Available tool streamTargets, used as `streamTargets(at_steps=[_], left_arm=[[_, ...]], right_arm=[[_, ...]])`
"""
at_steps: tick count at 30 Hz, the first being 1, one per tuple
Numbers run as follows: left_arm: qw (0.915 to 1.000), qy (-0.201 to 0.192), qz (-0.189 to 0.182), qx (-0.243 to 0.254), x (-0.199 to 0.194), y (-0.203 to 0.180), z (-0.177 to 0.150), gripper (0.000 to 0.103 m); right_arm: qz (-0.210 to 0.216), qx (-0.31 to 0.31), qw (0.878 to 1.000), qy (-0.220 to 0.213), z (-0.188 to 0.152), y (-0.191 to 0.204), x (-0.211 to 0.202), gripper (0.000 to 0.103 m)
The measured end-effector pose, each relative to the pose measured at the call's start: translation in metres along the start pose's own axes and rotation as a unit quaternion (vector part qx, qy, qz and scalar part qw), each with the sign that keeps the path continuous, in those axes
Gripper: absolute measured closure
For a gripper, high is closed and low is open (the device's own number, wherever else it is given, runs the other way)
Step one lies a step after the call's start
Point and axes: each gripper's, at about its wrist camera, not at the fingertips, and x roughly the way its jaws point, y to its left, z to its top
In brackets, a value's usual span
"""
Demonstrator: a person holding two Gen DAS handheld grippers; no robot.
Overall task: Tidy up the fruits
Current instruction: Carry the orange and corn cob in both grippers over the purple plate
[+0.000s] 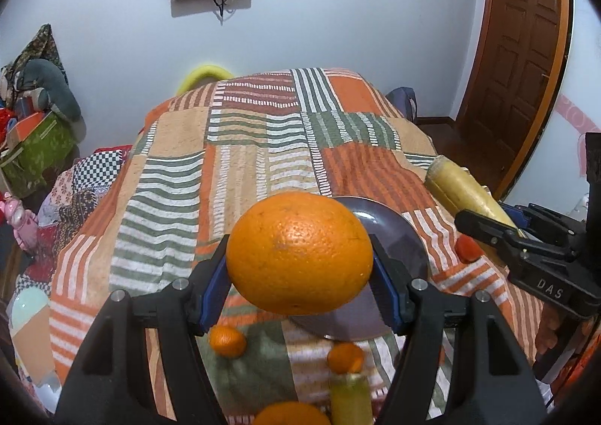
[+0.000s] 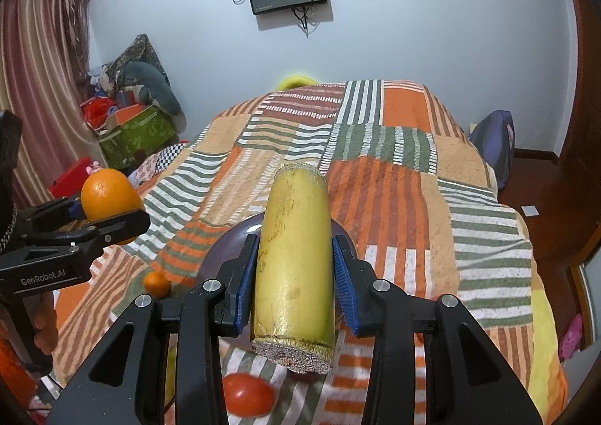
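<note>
My left gripper (image 1: 299, 274) is shut on a large orange (image 1: 298, 252) and holds it above the near edge of a dark purple plate (image 1: 394, 233). My right gripper (image 2: 293, 282) is shut on a yellow cut sugarcane piece (image 2: 295, 259), held above the same plate (image 2: 225, 248). The right gripper and the cane (image 1: 465, 195) show at the right of the left wrist view. The left gripper with the orange (image 2: 107, 199) shows at the left of the right wrist view.
Two small tangerines (image 1: 227, 340) (image 1: 345, 357), a red tomato (image 2: 248, 393), a second yellow-green piece (image 1: 351, 398) and another orange (image 1: 291, 413) lie on the patchwork blanket (image 1: 240, 169). Clutter and a green box (image 2: 139, 135) stand left of the bed; a door (image 1: 522, 60) is at right.
</note>
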Motion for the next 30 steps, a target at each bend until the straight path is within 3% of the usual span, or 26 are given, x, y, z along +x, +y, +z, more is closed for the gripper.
streamTargets(at_steps=[10, 17, 30], left_arm=[[0.9988, 0.046, -0.011, 0.011, 0.054, 0.004, 0.009, 0.037], [0.9934, 0.105, -0.03, 0.032, 0.098, 0.001, -0.001, 0.037], [0.985, 0.158, -0.035, 0.06, 0.134, -0.005, -0.009, 0.037]], right_arm=[[0.006, -0.009, 0.999, 0.033, 0.001, -0.003, 0.042, 0.068], [0.009, -0.013, 0.998, 0.057, -0.003, -0.004, 0.067, 0.068], [0.008, -0.027, 0.994, 0.105, -0.016, -0.004, 0.099, 0.068]])
